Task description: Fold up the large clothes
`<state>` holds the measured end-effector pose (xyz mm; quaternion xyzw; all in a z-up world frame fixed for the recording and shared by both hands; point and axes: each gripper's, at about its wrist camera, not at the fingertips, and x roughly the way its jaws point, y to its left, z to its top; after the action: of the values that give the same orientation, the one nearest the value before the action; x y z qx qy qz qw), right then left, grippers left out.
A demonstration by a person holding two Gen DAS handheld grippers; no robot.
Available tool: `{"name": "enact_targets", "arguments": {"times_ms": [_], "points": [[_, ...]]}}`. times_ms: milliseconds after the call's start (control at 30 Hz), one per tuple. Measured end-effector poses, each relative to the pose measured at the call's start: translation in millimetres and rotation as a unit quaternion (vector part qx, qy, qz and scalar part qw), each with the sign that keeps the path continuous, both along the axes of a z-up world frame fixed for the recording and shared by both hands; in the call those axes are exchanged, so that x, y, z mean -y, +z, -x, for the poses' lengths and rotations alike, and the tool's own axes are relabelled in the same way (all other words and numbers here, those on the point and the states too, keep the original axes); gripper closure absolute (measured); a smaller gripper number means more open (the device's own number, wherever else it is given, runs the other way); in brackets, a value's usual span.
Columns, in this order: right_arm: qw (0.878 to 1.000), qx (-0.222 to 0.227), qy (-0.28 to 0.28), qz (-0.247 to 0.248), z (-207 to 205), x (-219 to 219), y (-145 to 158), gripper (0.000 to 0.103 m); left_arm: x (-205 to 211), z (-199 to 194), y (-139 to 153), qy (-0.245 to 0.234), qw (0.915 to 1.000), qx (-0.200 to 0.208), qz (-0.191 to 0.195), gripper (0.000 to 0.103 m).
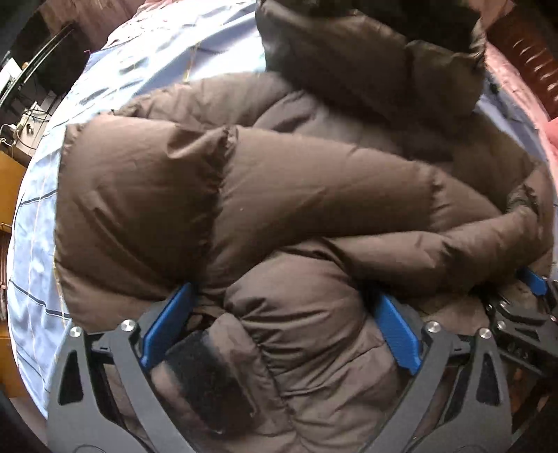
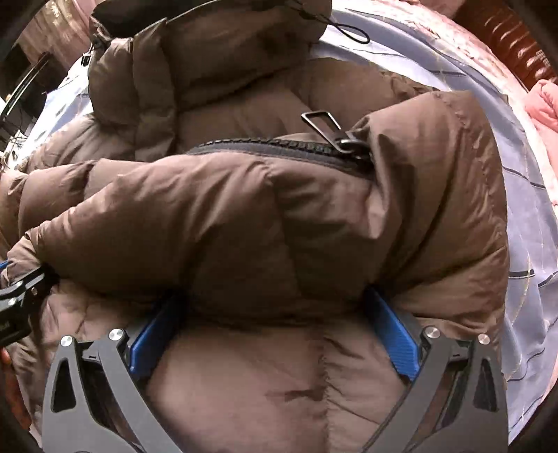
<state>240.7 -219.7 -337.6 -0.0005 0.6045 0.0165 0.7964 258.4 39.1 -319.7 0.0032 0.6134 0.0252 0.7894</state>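
Observation:
A big brown puffer jacket (image 1: 279,181) lies on the light blue bedsheet (image 1: 146,62), its sleeve folded across the body and the hood at the far end. My left gripper (image 1: 279,306) is open, its blue pads (image 1: 164,324) astride a thick fold of the jacket's hem with a black Velcro cuff patch. My right gripper (image 2: 275,313) is open too, its blue pads (image 2: 397,334) astride the jacket (image 2: 279,226) near the zipper (image 2: 286,146). The fingertips of both are buried under the padding. The right gripper also shows at the right edge of the left wrist view (image 1: 530,310).
The sheet (image 2: 533,209) reaches round the jacket on both sides. A pink quilt (image 2: 544,104) and a dark red headboard (image 2: 505,31) lie at the far right. Wooden furniture (image 1: 10,195) and a dark desk with cables stand beyond the bed's left edge.

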Motion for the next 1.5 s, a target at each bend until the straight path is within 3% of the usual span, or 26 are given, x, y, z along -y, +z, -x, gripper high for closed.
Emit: {"name": "enact_targets", "arguments": {"times_ms": [67, 133, 233, 333, 400, 667, 800, 933, 1067, 1133, 1200, 1300, 1367, 1400, 1500], "points": [[1.000, -0.011, 0.000, 0.005, 0.1, -3.0, 3.6, 0.001, -1.2, -0.9, 2.5, 0.004, 1.0000, -0.005, 0.006, 0.004], [1.000, -0.009, -0.004, -0.022, 9.3, 2.0, 24.0, 0.001, -7.4, 5.6, 19.1, 0.014, 0.9991, 0.003, 0.039, 0.009], [0.999, -0.003, 0.013, -0.038, 38.9, 6.6, 55.5, 0.001, -19.5, 34.8, 55.7, -0.001, 0.9957, 0.023, 0.090, 0.007], [1.000, -0.011, 0.020, -0.012, 64.3, 8.0, 64.3, 0.001, -23.5, 58.9, 72.9, -0.013, 0.9958, 0.042, 0.081, 0.007], [1.000, -0.017, 0.018, 0.005, 76.0, 10.2, 57.5, 0.001, -19.9, 72.8, 67.8, -0.024, 0.9962, 0.048, 0.068, 0.007], [0.996, -0.087, 0.000, 0.021, 64.2, 13.4, -19.6, 0.001, -10.4, 75.4, -8.8, -0.025, 0.9974, -0.065, 0.017, 0.004], [0.997, -0.065, 0.021, 0.046, 66.1, 5.8, -30.4, 0.001, -11.1, 69.6, -20.5, -0.026, 0.9968, -0.075, 0.014, 0.002], [0.996, -0.078, 0.015, 0.032, 68.2, 13.1, -22.0, 0.001, -10.6, 70.5, -14.9, -0.023, 0.9975, -0.066, 0.007, 0.003], [0.997, -0.061, -0.024, 0.030, 99.3, 39.9, 21.3, 0.001, -22.9, 95.8, 27.3, -0.031, 0.9993, 0.003, -0.021, 0.004], [0.996, -0.046, -0.044, 0.066, 124.3, 55.1, 34.7, 0.001, -42.0, 118.8, 37.4, -0.014, 0.9978, 0.030, -0.058, 0.004], [0.991, -0.055, -0.065, 0.099, 145.3, 71.0, 30.5, 0.001, -69.8, 143.5, 32.1, 0.017, 0.9974, 0.024, -0.066, 0.004], [0.977, -0.146, -0.119, 0.096, 162.4, 102.8, -12.3, 0.001, -120.9, 175.2, -7.1, 0.097, 0.9928, -0.061, -0.036, 0.004], [0.967, -0.190, -0.158, 0.052, 162.8, 117.5, -28.2, 0.001, -148.9, 191.2, -31.8, 0.158, 0.9805, -0.113, 0.029, 0.002], [0.967, -0.185, -0.166, 0.052, 160.4, 116.1, -19.6, 0.001, -157.8, 201.3, -29.9, 0.184, 0.9750, -0.111, 0.056, 0.002], [0.980, -0.117, -0.156, 0.031, 152.5, 93.0, 27.4, 0.001, -159.1, 217.6, -10.9, 0.191, 0.9775, -0.076, 0.046, 0.002]]}}
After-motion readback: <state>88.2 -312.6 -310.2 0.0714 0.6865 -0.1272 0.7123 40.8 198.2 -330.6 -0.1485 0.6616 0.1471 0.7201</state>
